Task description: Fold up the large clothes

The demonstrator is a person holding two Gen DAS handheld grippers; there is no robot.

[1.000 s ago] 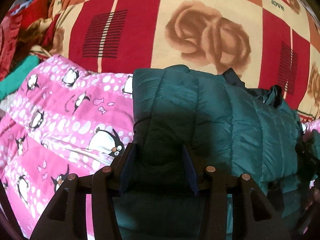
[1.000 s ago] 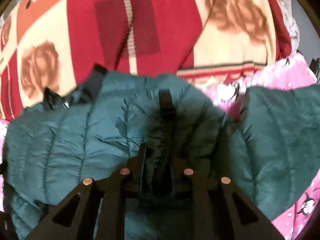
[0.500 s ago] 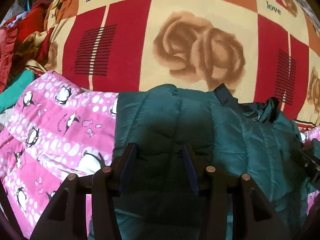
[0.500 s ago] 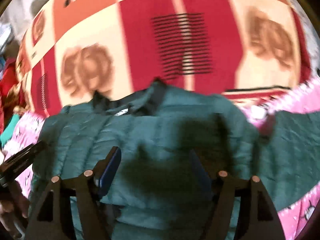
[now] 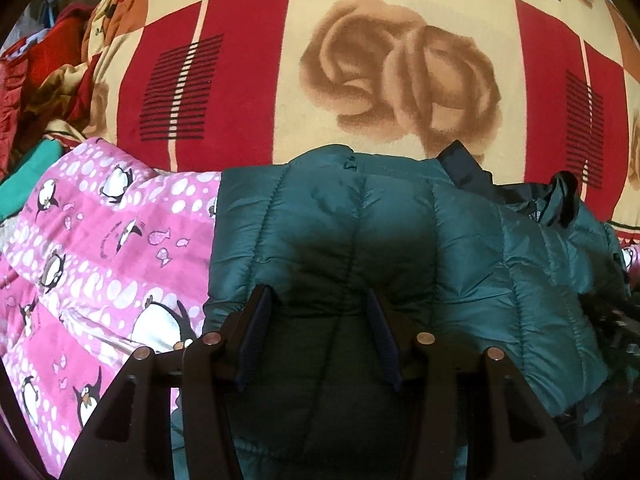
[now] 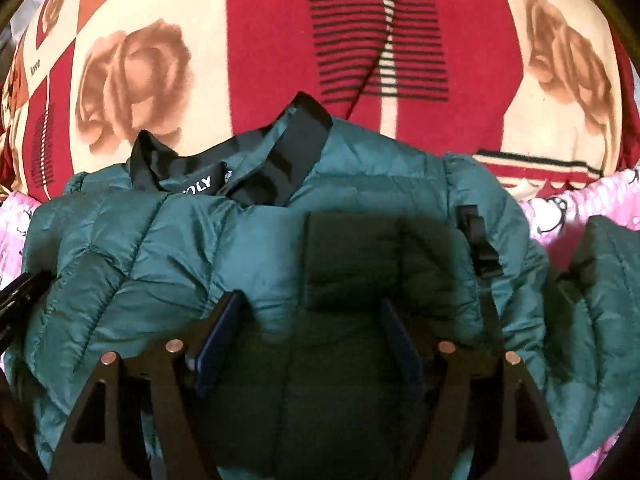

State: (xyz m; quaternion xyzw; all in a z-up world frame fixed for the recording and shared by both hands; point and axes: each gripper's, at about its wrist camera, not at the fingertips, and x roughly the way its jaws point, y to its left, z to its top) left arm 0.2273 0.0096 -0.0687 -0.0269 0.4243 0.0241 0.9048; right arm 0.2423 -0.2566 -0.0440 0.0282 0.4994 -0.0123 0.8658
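A dark green quilted puffer jacket (image 5: 460,248) lies spread on the bed, its black collar (image 6: 264,168) toward the far side. My left gripper (image 5: 320,328) hovers open just over the jacket's left part, holding nothing. My right gripper (image 6: 312,336) is open wide over the jacket's middle right, below the collar, and holds nothing. A loose green sleeve or panel (image 6: 600,288) lies to the right. The other gripper's dark tip shows at the left edge of the right wrist view (image 6: 20,292).
A red, cream and orange rose-print blanket (image 5: 360,60) covers the bed beyond the jacket. A pink penguin-print sheet (image 5: 100,248) lies under and left of it. Red and teal clothes (image 5: 32,80) are piled at the far left.
My right gripper has opened and let go of the jacket fold it held, then swung left to face the collar. My left gripper stayed open and drew back slightly.
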